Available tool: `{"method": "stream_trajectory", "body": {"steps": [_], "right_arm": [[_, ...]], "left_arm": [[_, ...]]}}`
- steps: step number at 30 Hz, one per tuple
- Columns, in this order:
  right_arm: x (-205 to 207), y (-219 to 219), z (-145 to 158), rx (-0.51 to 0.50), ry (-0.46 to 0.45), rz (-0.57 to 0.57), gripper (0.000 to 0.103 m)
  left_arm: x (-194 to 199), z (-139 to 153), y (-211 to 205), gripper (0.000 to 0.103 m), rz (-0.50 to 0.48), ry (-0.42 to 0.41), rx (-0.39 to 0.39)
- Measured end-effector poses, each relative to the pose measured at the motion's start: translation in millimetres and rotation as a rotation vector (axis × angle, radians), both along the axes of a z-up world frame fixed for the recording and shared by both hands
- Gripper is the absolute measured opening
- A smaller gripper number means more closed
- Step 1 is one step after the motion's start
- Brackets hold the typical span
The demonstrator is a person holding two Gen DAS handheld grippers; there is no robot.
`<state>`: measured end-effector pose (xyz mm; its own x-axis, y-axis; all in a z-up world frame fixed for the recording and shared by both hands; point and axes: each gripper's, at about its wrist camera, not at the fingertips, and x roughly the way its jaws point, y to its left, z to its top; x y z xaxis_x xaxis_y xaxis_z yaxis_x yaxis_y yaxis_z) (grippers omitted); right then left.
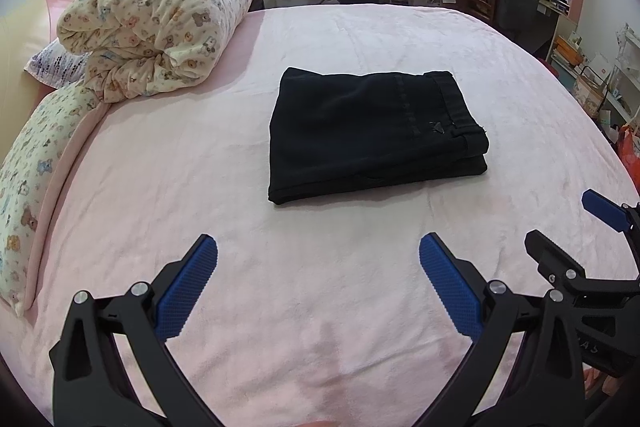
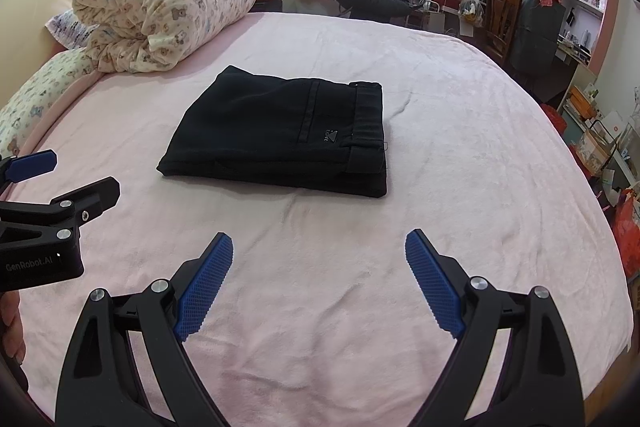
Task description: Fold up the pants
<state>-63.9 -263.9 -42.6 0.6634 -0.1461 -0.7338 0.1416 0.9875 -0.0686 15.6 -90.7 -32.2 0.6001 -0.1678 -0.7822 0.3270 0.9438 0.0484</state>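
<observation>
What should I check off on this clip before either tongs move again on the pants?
1. Pants folded into a compact rectangle: ok.
2. Pants lying flat on the pink bedspread: ok.
3. Left tongs open, holding nothing: ok.
4. Right tongs open, holding nothing: ok.
5. Both tongs apart from the pants: ok.
6. Inner layers aligned: cannot tell.

Pink-covered bed (image 1: 320, 307), folded black pants (image 1: 372, 131) lying mid-bed, rolled bear-print quilt (image 1: 160, 23) at its far-left corner
</observation>
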Motion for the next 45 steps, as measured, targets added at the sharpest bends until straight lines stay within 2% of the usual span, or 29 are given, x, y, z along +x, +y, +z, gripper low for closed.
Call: {"method": "stream_trajectory", "body": {"steps": [18,29,45], "right_arm": [[0.4,4.5,-7.0,0.002,0.009,0.008,0.09],[2.1,1.3,-11.1,0.007,0.024,0.004,0.09],[2.0,0.9,-10.6,0.007,0.026,0.005,0.09]], "left_arm": [[-1.2,-0.3,1.5,0.101,0.0,0.002,-0.008],[-2.0,0.3,6.5,0.101,0.022,-0.025,-0.014],[-0.4,-2.1,10.0,0.101,0.022,-0.013,-0.012]]}}
